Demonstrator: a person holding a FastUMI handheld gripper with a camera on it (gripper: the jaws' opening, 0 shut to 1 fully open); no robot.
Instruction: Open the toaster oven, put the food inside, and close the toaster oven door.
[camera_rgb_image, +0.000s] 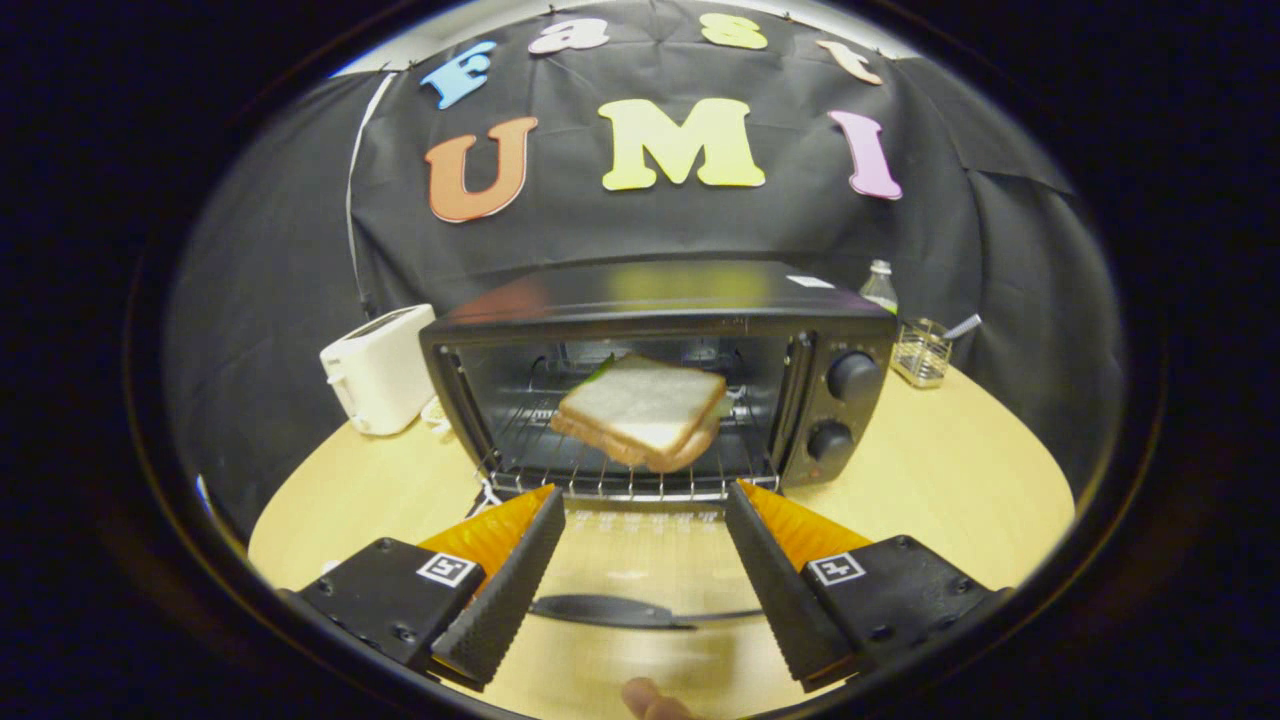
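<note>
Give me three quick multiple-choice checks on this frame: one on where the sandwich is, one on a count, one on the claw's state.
1. Where is the sandwich?
A. on the wire rack inside the toaster oven
B. on the wooden table beside the white toaster
C. between the claw's fingers

2. How many knobs are on the toaster oven's front panel?
A. one
B. two
C. four

3. What state is the claw in?
A. shut on the sandwich
B. shut on the door handle
C. open, holding nothing

Answers: 1 A, it sits on the wire rack of the toaster oven, beyond the fingers. 2 B, two knobs stacked at its right. 3 C, the fingers stand apart above the lowered door.
</note>
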